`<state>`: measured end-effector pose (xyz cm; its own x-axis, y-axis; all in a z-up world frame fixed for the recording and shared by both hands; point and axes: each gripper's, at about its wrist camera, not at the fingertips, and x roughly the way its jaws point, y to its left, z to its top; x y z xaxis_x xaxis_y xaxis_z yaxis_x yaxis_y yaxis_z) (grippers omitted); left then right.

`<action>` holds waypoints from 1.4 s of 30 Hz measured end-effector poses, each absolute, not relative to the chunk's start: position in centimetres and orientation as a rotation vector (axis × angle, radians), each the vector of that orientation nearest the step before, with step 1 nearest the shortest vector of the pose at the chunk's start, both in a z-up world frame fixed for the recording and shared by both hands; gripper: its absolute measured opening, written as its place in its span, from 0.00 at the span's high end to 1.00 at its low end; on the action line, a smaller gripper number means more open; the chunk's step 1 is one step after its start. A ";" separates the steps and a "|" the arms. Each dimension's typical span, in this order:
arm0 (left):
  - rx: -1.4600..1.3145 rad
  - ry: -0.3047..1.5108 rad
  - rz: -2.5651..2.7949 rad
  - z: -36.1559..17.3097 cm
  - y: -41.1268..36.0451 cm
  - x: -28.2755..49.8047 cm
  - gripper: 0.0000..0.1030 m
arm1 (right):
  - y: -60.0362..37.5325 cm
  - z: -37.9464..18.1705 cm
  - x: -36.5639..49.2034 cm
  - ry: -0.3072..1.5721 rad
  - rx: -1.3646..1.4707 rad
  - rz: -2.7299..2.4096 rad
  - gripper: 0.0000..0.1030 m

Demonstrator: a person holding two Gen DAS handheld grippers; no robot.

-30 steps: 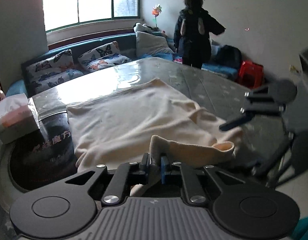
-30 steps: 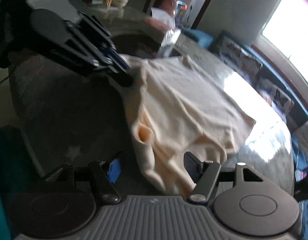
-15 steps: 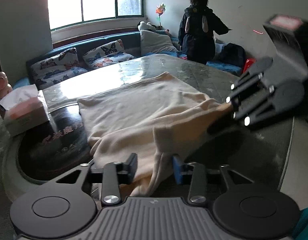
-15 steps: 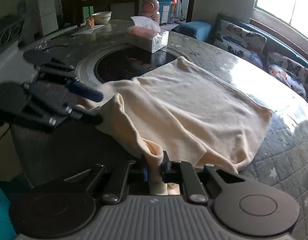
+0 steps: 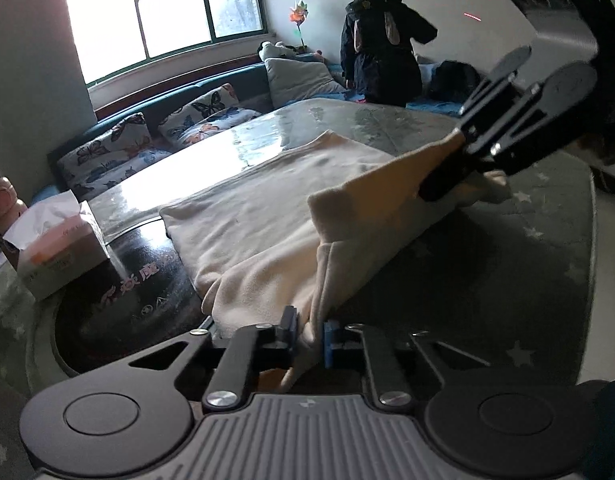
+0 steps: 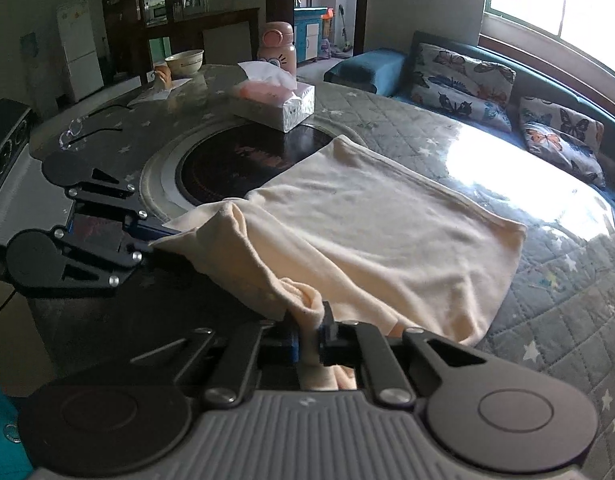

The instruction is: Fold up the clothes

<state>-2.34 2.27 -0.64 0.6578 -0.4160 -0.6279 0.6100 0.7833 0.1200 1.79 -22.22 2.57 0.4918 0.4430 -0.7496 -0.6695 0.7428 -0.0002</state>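
Observation:
A cream garment [image 5: 267, 216] lies spread on the quilted round table [image 5: 507, 280]. Its near edge is raised and pulled taut between both grippers. My left gripper [image 5: 310, 330] is closing, and its blue pads press on one bunched corner of that edge. In the right wrist view the left gripper [image 6: 155, 240] sits at the left with the cloth [image 6: 387, 232] trailing from its tips. My right gripper [image 6: 307, 336] is closing too, pinching the other bunched corner. From the left wrist view the right gripper [image 5: 447, 176] hangs at the right, above the table.
A tissue box [image 6: 273, 102] stands beside the table's dark round inset [image 6: 227, 160]. A pink bottle [image 6: 276, 46], a bowl [image 6: 184, 61] and glasses [image 6: 83, 128] sit further back. A sofa with butterfly cushions [image 5: 107, 152] runs under the window. A person [image 5: 379, 56] stands by the far wall.
The right gripper shut on the garment's near edge and lifted it. The left gripper opened, then shut again on the cloth. The near edge now hangs stretched between both grippers.

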 end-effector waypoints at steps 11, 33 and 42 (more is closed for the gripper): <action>0.240 0.627 -0.706 2.1 5.1 -9.4 0.89 | -24.0 6.5 -5.1 0.821 -0.281 0.820 0.94; 0.165 0.783 -0.373 -1.9 1.1 11.5 0.79 | -22.2 -1.3 14.8 0.905 -0.219 0.545 0.88; 0.101 0.708 -0.274 -0.3 3.8 11.6 0.55 | -25.3 0.6 14.1 0.798 -0.093 0.432 0.68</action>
<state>11.58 3.79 -0.34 0.7257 -0.2135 -0.6541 0.2819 0.9594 -0.0004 14.05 -25.32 0.60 0.6161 0.3398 -0.7106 -0.4093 0.9089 0.0797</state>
